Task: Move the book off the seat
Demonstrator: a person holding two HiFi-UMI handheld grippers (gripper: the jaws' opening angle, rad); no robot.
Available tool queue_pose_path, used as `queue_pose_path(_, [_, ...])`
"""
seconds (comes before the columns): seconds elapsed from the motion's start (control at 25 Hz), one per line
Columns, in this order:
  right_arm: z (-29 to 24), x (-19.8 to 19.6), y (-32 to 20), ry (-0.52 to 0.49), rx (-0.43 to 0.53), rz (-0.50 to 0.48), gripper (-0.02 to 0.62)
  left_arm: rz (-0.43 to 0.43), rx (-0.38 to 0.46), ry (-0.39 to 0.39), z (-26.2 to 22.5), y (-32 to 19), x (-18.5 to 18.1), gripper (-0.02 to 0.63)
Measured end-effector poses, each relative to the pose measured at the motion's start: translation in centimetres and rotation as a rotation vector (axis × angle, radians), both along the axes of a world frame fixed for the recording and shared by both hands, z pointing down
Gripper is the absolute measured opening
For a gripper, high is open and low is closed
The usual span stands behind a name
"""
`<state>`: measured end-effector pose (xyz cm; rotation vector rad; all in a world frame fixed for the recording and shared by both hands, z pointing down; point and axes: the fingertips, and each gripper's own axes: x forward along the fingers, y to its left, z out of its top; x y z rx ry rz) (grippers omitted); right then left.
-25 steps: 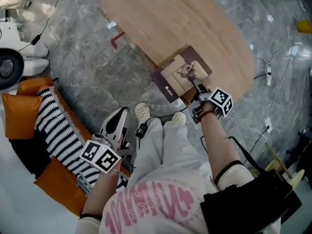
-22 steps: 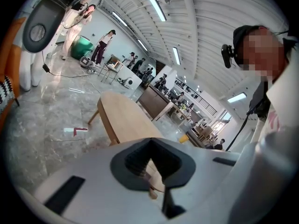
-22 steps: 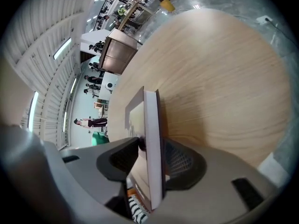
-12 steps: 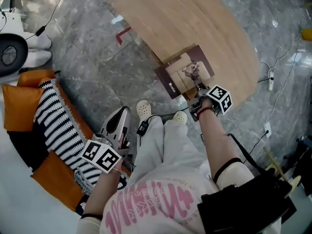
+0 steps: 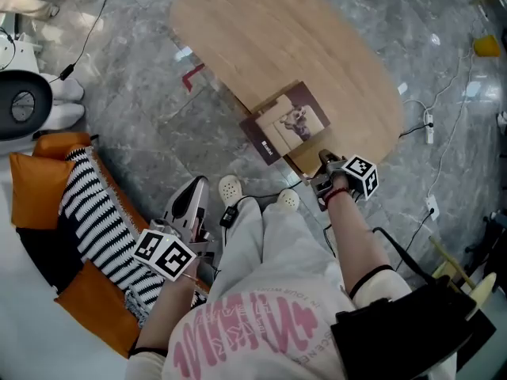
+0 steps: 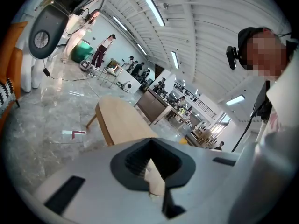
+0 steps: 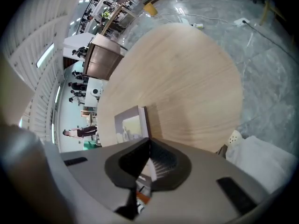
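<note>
The brown book (image 5: 285,127) with a pale picture on its cover lies flat on the oval wooden table (image 5: 317,46), its near corner over the table's edge. My right gripper (image 5: 325,159) is just short of the book at that edge. Its jaws have just been closing and now meet with nothing between them. In the right gripper view the book (image 7: 131,125) lies beyond the right gripper (image 7: 145,169), apart from it. My left gripper (image 5: 196,187) hangs low by the person's left knee, shut and empty. The left gripper view looks across the table (image 6: 121,120).
An orange sofa cushion (image 5: 36,184) and a black-and-white striped throw (image 5: 95,212) lie at the left. The person's white shoes (image 5: 230,187) stand between sofa and table. Cables and a power strip (image 5: 429,125) trail on the grey marble floor, with a red tape mark (image 5: 188,76).
My right gripper has let go of the book and drawn back toward the table's near edge, jaws now shut. The book stays flat on the table. The left gripper has not moved.
</note>
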<state>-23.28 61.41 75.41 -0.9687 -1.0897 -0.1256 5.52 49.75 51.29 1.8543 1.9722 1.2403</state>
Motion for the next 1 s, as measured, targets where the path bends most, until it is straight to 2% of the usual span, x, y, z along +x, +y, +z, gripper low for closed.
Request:
queue_pose_path(0.16, [-4.4, -2.0, 1.4, 0.121, -0.115, 0.034, 0.009, 0.058, -0.056, -0.009, -1.8, 1.7, -2.0, 0.008])
queue_pose_path(0.24, [-8.0, -2.5, 2.5, 0.229, -0.197, 0.065, 0.009, 0.086, -0.078, -0.012, -2.7, 2.6, -3.2, 0.008])
queue_pose_path(0.36, [-14.6, -3.5, 3.8, 0.431, -0.364, 0.130, 0.009, 0.110, -0.099, -0.033, -3.7, 3.6, -5.0, 0.008])
queue_pose_path(0.48, [-20.7, -5.6, 4.1, 0.517, -0.537, 0.158, 0.009, 0.121, -0.126, -0.050, -5.4, 4.0, -6.4, 0.008])
queue_pose_path(0.64, [-30.0, -6.8, 4.7, 0.611, -0.811, 0.065, 0.011, 0.145, -0.184, -0.046, -7.9, 5.3, -7.8, 0.008])
queue_pose_path(0.76, [-36.8, -7.1, 4.6, 0.669, -0.995, -0.029, 0.010, 0.150, -0.234, -0.077, -9.9, 6.7, -8.3, 0.008])
queue_pose_path(0.88, [-40.7, -7.5, 3.2, 0.620, -1.088, -0.150, 0.009, 0.148, -0.268, -0.127, -11.4, 6.7, -9.5, 0.008])
queue_pose_path(1.0, [-42.7, -7.4, 1.3, 0.518, -1.147, -0.282, 0.009, 0.211, -0.277, -0.129, -13.1, 6.2, -11.6, 0.008])
